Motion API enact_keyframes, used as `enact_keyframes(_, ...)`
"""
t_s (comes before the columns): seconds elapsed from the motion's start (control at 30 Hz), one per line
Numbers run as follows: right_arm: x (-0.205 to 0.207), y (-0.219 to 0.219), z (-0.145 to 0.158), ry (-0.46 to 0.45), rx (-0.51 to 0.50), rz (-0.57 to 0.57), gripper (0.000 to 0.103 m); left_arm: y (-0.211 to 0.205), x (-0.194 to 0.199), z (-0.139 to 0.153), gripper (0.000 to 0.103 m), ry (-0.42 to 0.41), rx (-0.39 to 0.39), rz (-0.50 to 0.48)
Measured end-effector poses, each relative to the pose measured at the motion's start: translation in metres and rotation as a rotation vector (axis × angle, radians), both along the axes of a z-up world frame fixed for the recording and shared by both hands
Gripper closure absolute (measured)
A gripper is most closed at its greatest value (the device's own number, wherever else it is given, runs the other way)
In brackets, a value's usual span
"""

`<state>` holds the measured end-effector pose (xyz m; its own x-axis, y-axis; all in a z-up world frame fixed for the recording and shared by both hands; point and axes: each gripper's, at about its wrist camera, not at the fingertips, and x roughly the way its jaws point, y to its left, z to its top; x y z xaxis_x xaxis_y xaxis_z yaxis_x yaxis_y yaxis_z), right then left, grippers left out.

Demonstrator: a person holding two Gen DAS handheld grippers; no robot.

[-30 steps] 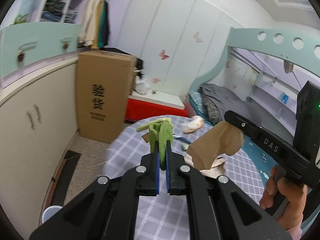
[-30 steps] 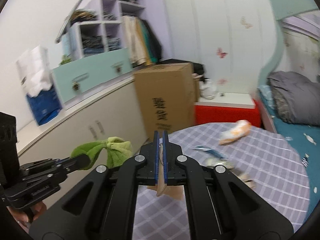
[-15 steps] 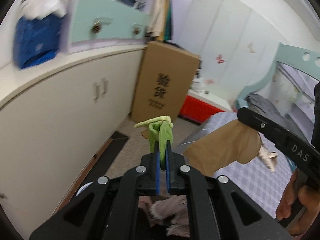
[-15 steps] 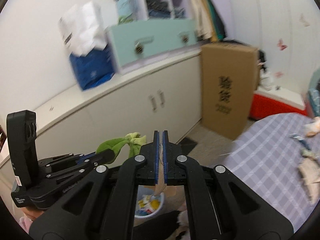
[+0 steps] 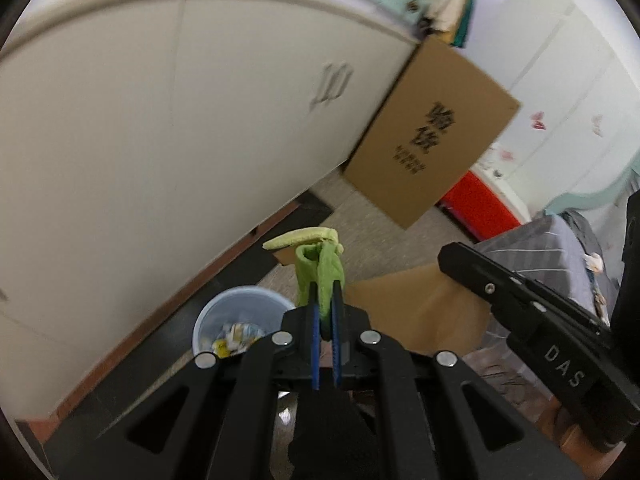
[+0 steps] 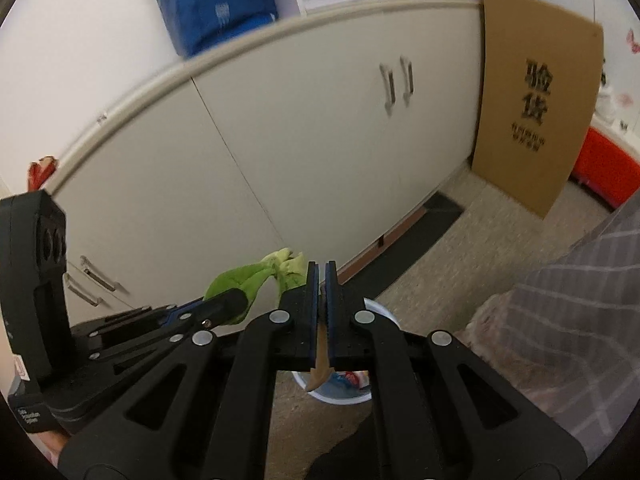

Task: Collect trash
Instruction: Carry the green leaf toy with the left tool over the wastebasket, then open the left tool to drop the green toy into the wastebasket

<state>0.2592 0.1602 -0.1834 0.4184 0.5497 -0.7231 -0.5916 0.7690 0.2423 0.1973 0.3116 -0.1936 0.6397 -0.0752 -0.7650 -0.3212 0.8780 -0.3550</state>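
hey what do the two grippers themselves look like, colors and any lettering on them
Both are matte black, angular, with triangular cut-outs and round silver bolt heads. The left gripper and right gripper each have two flat black fingers lined with ridged blue pads. White "DAS" lettering marks the right gripper's side. No cables or sleeves show.

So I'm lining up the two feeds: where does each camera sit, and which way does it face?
Left wrist: on the left gripper, looking down at the bin; own fingers clamp the green scrap, right gripper alongside.
Right wrist: on the right gripper, facing the cabinet; own fingers pinch brown paper.
Shared: bin, cardboard box, cabinet.
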Motion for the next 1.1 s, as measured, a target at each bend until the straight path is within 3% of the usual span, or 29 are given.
enact_keyframes(0.1, 0.006, 0.013, -0.023, 0.048, -0.021, 0.012, 0.098, 0.018, -0.001, -0.021, 0.098, 0.044, -0.017, 0.040)
enact_keyframes(0.13, 0.008, 0.016, -0.031, 0.063, -0.030, 0.006, 0.092, 0.024, -0.001, -0.029, 0.098, 0.060, -0.021, 0.049)
enact_keyframes(0.17, 0.009, 0.015, -0.034, 0.073, -0.030, 0.003, 0.083, 0.026, 0.001, -0.033, 0.098, 0.071, -0.020, 0.055)
enact_keyframes(0.2, 0.011, 0.015, -0.040, 0.088, -0.031, -0.003, 0.057, 0.027, 0.001, -0.036, 0.098, 0.081, -0.018, 0.060)
enact_keyframes(0.23, 0.012, 0.015, -0.043, 0.089, -0.034, -0.015, 0.041, 0.029, 0.001, -0.041, 0.098, 0.089, -0.017, 0.062)
enact_keyframes(0.6, 0.017, 0.002, -0.063, 0.123, -0.046, -0.053, 0.042, 0.022, 0.010, -0.066, 0.098, 0.142, -0.021, 0.036)
enact_keyframes(1.1, 0.018, -0.015, -0.061, 0.134, -0.014, -0.087, 0.041, 0.012, 0.023, -0.059, 0.098, 0.152, 0.016, -0.002)
